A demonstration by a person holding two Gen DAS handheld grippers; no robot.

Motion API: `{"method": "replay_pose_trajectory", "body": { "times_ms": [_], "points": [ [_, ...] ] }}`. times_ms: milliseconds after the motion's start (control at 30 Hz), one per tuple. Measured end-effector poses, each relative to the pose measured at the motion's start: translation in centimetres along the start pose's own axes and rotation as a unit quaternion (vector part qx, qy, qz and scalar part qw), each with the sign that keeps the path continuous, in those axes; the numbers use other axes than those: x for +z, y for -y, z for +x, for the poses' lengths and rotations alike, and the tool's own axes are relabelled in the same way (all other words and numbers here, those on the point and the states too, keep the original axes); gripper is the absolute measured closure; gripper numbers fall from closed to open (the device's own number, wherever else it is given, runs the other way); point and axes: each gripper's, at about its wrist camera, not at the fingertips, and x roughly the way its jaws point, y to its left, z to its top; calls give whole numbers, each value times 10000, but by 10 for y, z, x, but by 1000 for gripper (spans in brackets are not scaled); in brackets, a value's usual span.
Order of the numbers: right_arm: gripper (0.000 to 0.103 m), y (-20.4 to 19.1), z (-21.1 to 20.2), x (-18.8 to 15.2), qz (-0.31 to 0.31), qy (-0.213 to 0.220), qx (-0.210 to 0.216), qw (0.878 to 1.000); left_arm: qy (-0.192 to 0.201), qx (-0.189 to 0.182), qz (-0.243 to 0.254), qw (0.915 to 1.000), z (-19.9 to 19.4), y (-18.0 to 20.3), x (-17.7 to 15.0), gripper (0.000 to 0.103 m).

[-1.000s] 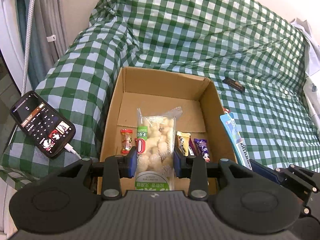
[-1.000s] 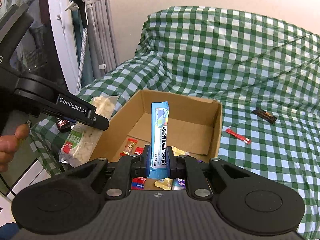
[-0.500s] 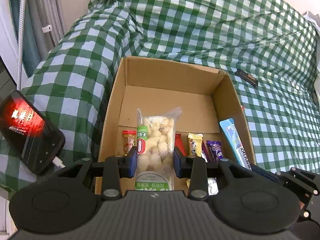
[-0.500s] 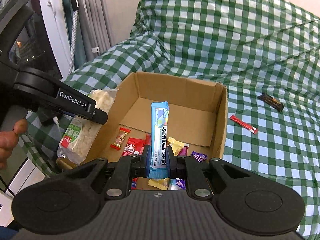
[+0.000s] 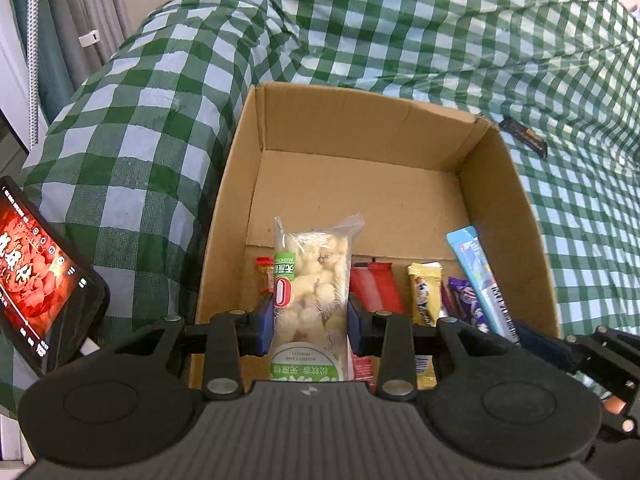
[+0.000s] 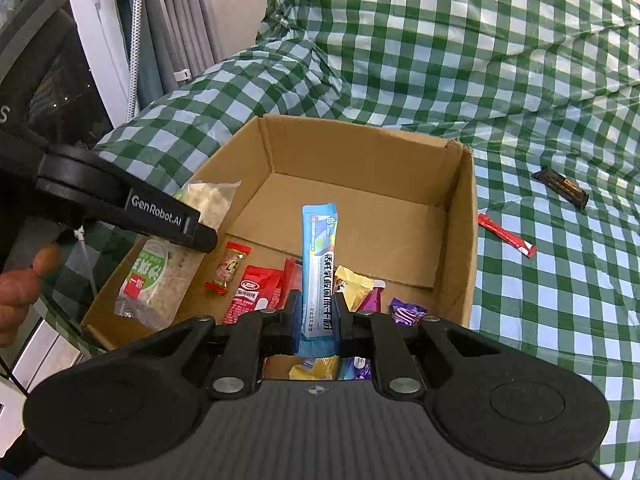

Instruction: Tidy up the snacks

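Observation:
An open cardboard box [image 5: 360, 184] [image 6: 360, 168] sits on a green checked cover. My left gripper [image 5: 310, 316] is shut on a clear bag of pale puffed snack with a green label [image 5: 312, 288], held over the box's near left part. The same bag [image 6: 168, 256] hangs at the left in the right wrist view. My right gripper [image 6: 317, 312] is shut on a long light-blue biscuit pack [image 6: 319, 268] above the box's near right side; this pack [image 5: 478, 280] also shows in the left wrist view. Several small wrapped snacks [image 6: 256, 292] lie on the box floor.
A lit phone [image 5: 36, 280] on a cable lies left of the box. On the cover right of the box lie a red stick pack [image 6: 506, 236] and a dark bar [image 6: 562, 186]. Curtains and a white frame stand at the left. A hand [image 6: 20, 292] holds the left tool.
Both grippers have come down and forward over the box with their packs still held. The box looks larger in both views. The phone screen has turned red.

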Motion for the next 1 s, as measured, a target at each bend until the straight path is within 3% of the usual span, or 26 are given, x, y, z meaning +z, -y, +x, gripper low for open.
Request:
{"method": "replay_pose_trajectory", "body": {
  "times_ms": [100, 133, 167, 200, 233, 267, 300, 500, 733, 1000],
  "points": [
    [85, 4, 6, 1, 57, -60, 18, 10000, -13, 73, 33, 10000, 5, -2, 2, 62],
    [84, 5, 7, 2, 106, -83, 43, 9999, 38, 79, 33, 10000, 4, -4, 3, 51],
    [81, 7, 8, 4, 174, -79, 49, 9998, 82, 97, 36, 9999, 3, -5, 4, 21],
    [64, 9, 8, 5, 225, -78, 44, 9997, 191, 155, 32, 9997, 0, -6, 5, 7],
    [52, 10, 7, 7, 257, -53, 2, 9997, 370, 233, 11, 9990, -5, -7, 5, 0],
    [32, 11, 4, 8, 288, 19, -58, 9996, 534, 325, 0, 9980, -10, -7, 3, 0],
    [25, 11, 0, 8, 312, 106, -100, 9994, 582, 374, 39, 9976, -14, -7, 1, 0],
    [16, 1, -30, -6, 349, 11, 113, 9993, 372, 308, 131, 9987, -35, -6, -28, 0],
    [11, -24, -75, -40, 227, 31, -35, 9997, 620, 468, 431, 9960, -84, 8, -77, 0],
    [6, -40, -122, -57, 150, 518, -397, 9978, 948, 653, 385, 9926, -131, 16, -114, 0]
  ]
}}
